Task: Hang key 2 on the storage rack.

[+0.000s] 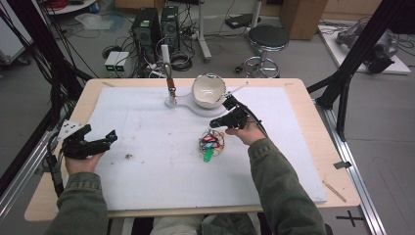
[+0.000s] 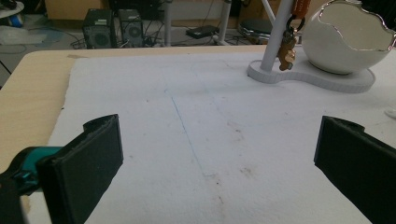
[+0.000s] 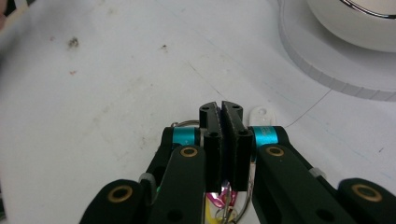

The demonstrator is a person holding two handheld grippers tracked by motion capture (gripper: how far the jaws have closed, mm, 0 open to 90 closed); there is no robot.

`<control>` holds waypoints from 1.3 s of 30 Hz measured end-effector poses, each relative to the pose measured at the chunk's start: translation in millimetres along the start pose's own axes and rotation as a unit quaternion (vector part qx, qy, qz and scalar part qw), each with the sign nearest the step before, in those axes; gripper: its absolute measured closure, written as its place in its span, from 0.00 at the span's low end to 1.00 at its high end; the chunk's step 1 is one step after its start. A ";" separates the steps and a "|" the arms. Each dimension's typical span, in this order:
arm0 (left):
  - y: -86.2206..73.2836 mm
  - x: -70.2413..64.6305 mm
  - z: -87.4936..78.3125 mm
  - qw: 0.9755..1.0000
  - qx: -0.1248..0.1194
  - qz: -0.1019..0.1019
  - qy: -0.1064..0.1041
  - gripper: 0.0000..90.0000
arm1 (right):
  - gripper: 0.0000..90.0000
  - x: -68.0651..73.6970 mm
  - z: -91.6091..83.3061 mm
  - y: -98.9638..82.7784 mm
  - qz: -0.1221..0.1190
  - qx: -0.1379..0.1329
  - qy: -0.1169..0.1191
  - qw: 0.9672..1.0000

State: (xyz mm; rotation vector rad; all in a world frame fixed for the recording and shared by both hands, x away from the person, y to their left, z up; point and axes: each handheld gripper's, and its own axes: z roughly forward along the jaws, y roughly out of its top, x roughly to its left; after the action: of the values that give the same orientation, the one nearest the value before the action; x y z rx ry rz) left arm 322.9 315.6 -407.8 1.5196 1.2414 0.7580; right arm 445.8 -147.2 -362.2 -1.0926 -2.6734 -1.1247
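A bundle of key rings with coloured tags [image 1: 211, 143], red, yellow and green, hangs under my right gripper [image 1: 215, 124] just above the white mat. In the right gripper view the right gripper [image 3: 222, 109] has its pads pressed together on a metal ring, with pink and yellow tags [image 3: 215, 201] showing below the jaws. A white stand [image 1: 192, 105] at the back holds a post [image 1: 169, 83] with a key [image 2: 286, 52] hanging from it. A white bowl [image 1: 208, 91] sits on its base. My left gripper [image 1: 101, 139] rests open at the left, and nothing lies between the jaws of the left gripper [image 2: 219, 137].
The white mat [image 1: 161, 166] covers most of the wooden table [image 1: 313, 127]. A small dark speck [image 1: 128, 156] lies on the mat near the left hand. Beyond the table stand computer towers [image 1: 155, 27] and a stool [image 1: 268, 39].
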 end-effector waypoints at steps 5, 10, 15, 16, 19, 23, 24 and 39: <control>-0.2 -0.2 -1.1 1.000 -0.001 0.000 0.001 0.02 | 0.97 -1.7 -8.8 0.1 0.023 -0.024 0.016 0.999; -0.4 0.3 -2.4 1.000 -0.001 -0.001 0.002 0.02 | 0.97 -1.5 -18.6 -0.3 0.039 -0.041 0.025 0.998; -0.6 0.2 -3.3 1.000 -0.002 -0.001 0.003 0.02 | 0.97 0.3 -26.0 -1.1 0.041 -0.049 0.025 0.998; -0.6 0.2 -3.4 1.000 -0.002 -0.001 0.003 0.02 | 0.97 0.5 -28.0 -1.0 0.041 -0.052 0.023 0.998; -0.6 0.0 -3.7 1.000 -0.002 -0.002 0.003 0.02 | 0.97 2.0 -32.5 -0.1 0.039 -0.054 0.021 0.998; -0.6 0.0 -4.0 1.000 -0.002 -0.001 0.003 0.02 | 0.97 4.3 -39.0 1.8 0.036 -0.062 0.022 0.997; -0.6 0.0 -4.0 1.000 -0.002 -0.001 0.003 0.02 | 0.97 5.5 -41.2 2.6 0.034 -0.061 0.017 0.997; -0.4 0.1 -3.8 1.000 -0.004 -0.003 0.003 0.02 | 0.97 23.0 -69.4 22.1 0.011 -0.091 0.017 0.996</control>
State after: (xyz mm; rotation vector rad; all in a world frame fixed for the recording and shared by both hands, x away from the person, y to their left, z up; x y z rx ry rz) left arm 319.4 316.8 -407.0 1.5081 1.2454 0.7632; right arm 427.1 -167.2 -290.9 -1.1120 -2.5682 -1.3915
